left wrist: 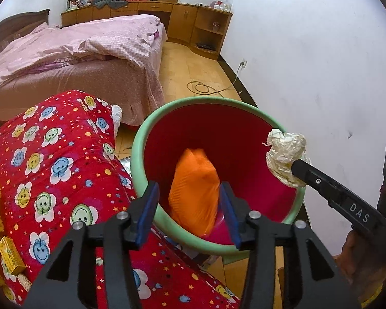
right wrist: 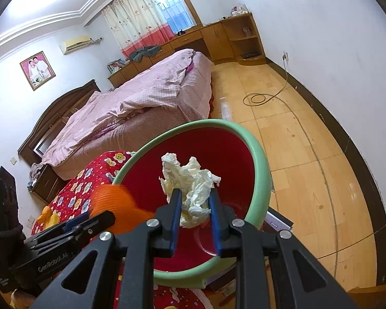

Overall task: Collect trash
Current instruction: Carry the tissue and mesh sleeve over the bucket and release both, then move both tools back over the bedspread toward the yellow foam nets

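Orange ribbed bag [left wrist: 194, 193] blurred between left gripper [left wrist: 190, 211] jaws over red bin [left wrist: 151, 126]; jaws parted, whether pads touch it unclear. Right wrist view alone shows right gripper [right wrist: 193, 206] jaws clenched on crumpled tissue [right wrist: 190, 182] above bin. Left view adds yellow box [left wrist: 11, 258] on red quilt [left wrist: 51, 154]. Bin bottom hidden.

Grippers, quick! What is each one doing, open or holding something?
Left gripper: open; the orange thing sits loose between its fingers, over the bin.
Right gripper: shut on the crumpled paper.
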`<state>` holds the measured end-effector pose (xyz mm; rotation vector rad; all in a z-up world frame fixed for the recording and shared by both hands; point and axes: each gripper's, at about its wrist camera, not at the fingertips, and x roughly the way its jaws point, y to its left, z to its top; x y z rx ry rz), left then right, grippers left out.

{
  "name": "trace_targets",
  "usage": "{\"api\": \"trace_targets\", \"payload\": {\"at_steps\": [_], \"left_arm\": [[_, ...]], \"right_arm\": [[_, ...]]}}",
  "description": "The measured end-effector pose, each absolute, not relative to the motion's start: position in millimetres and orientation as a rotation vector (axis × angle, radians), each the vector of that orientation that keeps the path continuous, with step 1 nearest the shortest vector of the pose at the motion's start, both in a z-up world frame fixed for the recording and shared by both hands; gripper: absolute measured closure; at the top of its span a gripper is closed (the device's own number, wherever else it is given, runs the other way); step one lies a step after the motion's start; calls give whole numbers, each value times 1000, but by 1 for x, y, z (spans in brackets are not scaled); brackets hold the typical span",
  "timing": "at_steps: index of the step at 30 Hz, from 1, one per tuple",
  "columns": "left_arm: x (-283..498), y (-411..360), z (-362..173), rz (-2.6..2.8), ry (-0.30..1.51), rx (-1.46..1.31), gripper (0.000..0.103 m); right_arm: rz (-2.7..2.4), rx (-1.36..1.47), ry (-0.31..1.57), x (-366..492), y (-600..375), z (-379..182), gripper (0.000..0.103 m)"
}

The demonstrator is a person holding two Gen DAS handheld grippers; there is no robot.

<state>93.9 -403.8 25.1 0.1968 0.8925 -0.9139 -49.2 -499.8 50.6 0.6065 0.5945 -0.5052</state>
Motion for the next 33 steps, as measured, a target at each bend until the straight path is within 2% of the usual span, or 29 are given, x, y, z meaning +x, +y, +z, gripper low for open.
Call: {"api": "trace_targets", "payload": {"at_steps": [8, 15, 27, 33], "left_arm": [[96, -393, 27, -897, 900, 174, 53], [95, -381, 33, -884, 895, 154, 53], [93, -329, 51, -812, 872, 92, 53], [88, -297, 60, -763, 852, 66, 53]], "right_arm": [[-503, 623, 602, -44, -504, 46, 73], [-496, 635, 587, -47, -501, 48, 59], [-473, 641, 554, -58, -481, 61, 51], [-452, 629, 548, -61, -465, 68, 50]]}}
